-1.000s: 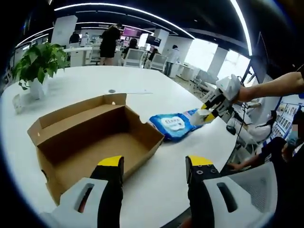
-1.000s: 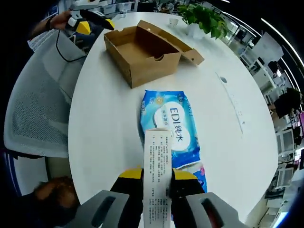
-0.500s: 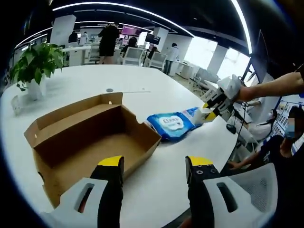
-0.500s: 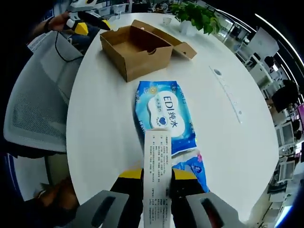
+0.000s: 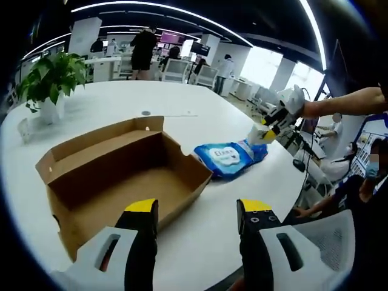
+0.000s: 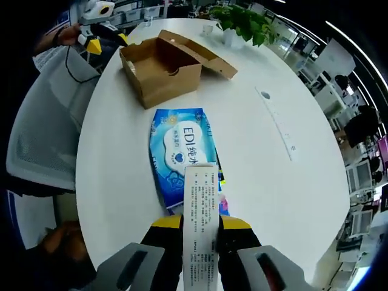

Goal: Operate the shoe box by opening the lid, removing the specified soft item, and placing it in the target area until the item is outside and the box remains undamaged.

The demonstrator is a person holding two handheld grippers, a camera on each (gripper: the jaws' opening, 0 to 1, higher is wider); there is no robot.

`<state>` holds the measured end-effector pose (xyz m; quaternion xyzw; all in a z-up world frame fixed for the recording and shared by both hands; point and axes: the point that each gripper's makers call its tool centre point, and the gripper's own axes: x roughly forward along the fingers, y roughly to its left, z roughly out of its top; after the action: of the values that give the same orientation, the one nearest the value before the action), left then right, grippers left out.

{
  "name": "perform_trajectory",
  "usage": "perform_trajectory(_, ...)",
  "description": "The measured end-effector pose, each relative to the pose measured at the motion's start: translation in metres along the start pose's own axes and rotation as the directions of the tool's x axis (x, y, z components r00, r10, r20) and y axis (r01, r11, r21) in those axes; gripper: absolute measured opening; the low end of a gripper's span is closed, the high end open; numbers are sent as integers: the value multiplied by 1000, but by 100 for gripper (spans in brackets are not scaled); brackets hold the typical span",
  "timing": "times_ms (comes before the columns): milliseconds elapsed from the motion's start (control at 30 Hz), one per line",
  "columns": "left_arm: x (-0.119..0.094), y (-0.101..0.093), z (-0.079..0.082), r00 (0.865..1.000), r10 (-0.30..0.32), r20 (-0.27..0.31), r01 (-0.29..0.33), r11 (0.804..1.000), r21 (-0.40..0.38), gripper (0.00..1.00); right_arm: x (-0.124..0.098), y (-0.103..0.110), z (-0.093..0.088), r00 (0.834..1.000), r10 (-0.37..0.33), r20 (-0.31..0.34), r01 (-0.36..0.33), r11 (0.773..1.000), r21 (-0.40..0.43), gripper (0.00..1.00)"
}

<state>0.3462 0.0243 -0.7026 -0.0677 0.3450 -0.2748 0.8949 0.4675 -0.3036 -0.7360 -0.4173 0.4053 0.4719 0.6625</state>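
Note:
The brown cardboard shoe box point(image 5: 121, 176) stands open on the white table point(image 5: 200, 118), its lid flap folded back and its inside bare. Just right of it lies the blue wet-wipes pack point(image 5: 229, 159). My right gripper point(image 5: 265, 132) holds the pack's far end raised off the table. In the right gripper view, my right gripper point(image 6: 200, 223) is shut on the pack's white label flap point(image 6: 200, 200). The blue pack point(image 6: 180, 145) stretches away toward the box point(image 6: 159, 68). My left gripper point(image 5: 198, 211) hovers open over the box's near corner and also appears as the left gripper point(image 6: 97, 37).
A potted plant point(image 5: 50, 76) and a small white cup point(image 5: 23, 130) stand at the table's far left; the plant point(image 6: 245, 21) also appears in the right gripper view. A thin strip point(image 6: 276, 118) lies on the table. Grey mesh chairs point(image 6: 36, 139) stand at the table's edge. People stand among desks behind.
My right gripper has risen a little with the label flap, tilting the pack's held end higher. The box and my open left gripper stay as they were.

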Motion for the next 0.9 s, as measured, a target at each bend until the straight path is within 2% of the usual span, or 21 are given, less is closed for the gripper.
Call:
perform_trajectory(267,-8,8,1,1000,24,4,-24,1000,-12,53,3,-26,2,1000,-13,-12,13,999,-32,17)
perform_trajectory(600,-11,16,-3,999,49,0,-49,998,-29,53,18,-54,7,1000,-23,-16,22,998,-60,17)
perform_trajectory(900,-15,23,1,998,67,5,-67,997,-42,53,37,-61,2,999,-15,-29,13,997,-74,17)
